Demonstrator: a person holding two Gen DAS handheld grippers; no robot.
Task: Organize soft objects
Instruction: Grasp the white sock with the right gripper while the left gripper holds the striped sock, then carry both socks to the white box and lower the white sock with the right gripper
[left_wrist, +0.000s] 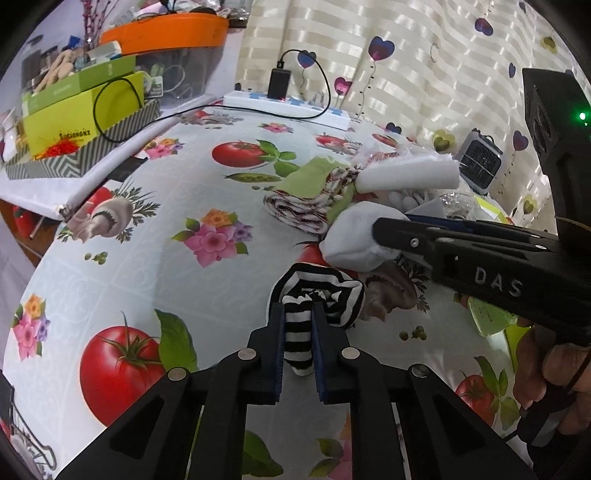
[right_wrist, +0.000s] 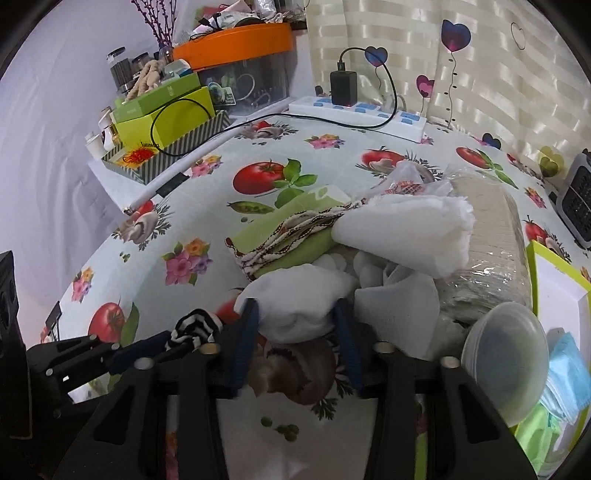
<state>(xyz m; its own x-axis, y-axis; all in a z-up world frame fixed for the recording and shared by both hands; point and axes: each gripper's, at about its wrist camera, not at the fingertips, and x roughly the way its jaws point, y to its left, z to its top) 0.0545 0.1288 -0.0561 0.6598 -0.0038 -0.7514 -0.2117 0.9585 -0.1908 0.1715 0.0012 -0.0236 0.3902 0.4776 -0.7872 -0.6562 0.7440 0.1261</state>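
with the left gripper (left_wrist: 298, 308) pinched on the striped sock roll (left_wrist: 316, 295) on the tablecloth (left_wrist: 221, 288) and the right gripper (right_wrist: 295, 325) squeezing the white sock bundle (right_wrist: 299, 302) beside it, lift both slowly, keeping grips firm so neither slips.

Home room: printed vegetable tablecloth (left_wrist: 177, 206), heart-pattern curtain (left_wrist: 424, 74), cluttered boxes (right_wrist: 166, 122), power strip (right_wrist: 358, 114).

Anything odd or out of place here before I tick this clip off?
Nothing damaged or spilled. The soft things sit in a loose heap rather than sorted. The left tongs pinch a striped sock; the right tongs flank a white sock.
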